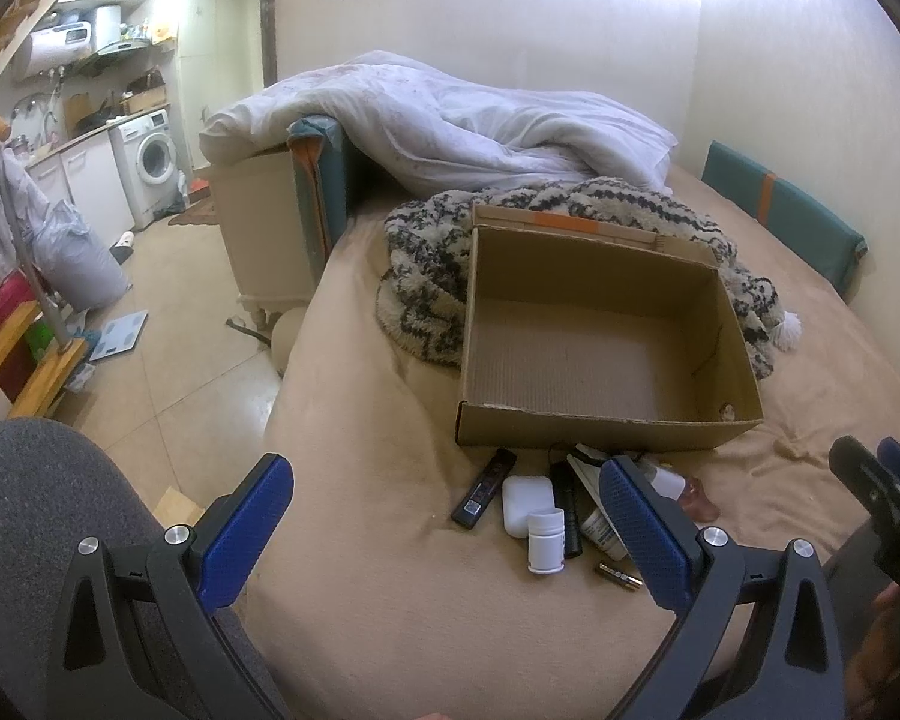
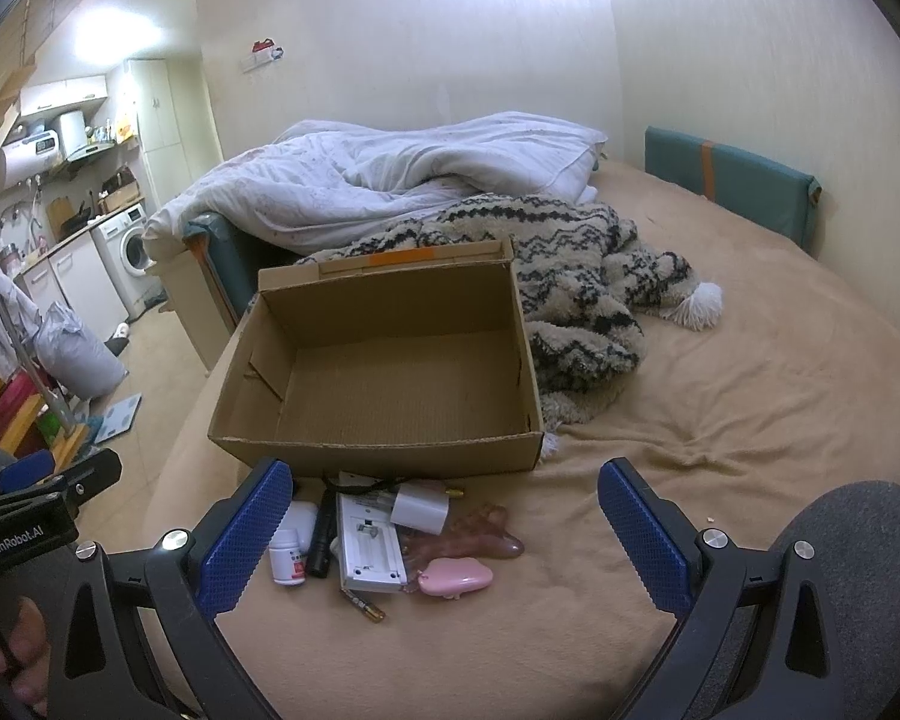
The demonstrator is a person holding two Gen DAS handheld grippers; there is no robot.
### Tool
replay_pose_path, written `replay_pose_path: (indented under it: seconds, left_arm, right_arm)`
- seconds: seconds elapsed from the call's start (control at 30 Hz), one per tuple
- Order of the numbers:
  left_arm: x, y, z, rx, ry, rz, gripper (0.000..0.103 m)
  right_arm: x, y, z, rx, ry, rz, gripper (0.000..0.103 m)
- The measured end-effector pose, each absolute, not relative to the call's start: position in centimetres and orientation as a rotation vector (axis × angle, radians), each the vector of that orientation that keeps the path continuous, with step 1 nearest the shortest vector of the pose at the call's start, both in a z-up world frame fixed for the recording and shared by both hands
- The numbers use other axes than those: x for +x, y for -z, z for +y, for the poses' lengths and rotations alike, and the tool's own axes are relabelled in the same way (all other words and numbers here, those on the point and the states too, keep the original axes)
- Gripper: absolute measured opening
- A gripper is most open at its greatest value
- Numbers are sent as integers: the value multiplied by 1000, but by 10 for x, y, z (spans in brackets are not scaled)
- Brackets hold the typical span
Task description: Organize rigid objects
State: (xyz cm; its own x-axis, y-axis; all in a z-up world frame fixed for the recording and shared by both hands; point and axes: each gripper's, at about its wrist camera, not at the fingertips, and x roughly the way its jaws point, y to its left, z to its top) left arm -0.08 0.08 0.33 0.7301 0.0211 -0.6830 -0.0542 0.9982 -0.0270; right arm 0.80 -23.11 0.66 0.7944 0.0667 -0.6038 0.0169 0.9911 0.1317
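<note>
An empty open cardboard box (image 1: 606,426) (image 2: 384,450) stands on the beige bed. Small items lie in front of it: a white pill bottle (image 1: 545,541) (image 2: 287,555), a white case (image 1: 527,501), a black remote (image 1: 483,487), a black flashlight (image 1: 567,504) (image 2: 321,540), a battery (image 1: 619,575) (image 2: 363,605), a white flat device (image 2: 369,543), a white charger (image 2: 420,506), a pink object (image 2: 455,577) and a translucent pink piece (image 2: 480,534). My left gripper (image 1: 444,531) is open above the bed's near edge, close to the items. My right gripper (image 2: 444,534) is open just before them.
A patterned fuzzy blanket (image 2: 576,288) lies behind the box and a white duvet (image 2: 390,174) further back. A teal cushion (image 2: 732,186) leans on the wall. The floor with a scale (image 1: 119,335) and a kitchen area with a washer (image 1: 153,162) are at the left.
</note>
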Motion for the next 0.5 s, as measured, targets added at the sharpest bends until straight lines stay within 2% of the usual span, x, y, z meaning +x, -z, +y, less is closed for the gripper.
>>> replay_pose_path:
  seconds: [0.5]
  left_arm:
    - [0,-2,1,-45,-42,752,102]
  right_arm:
    - [8,-8,-233,136,-25,650,103]
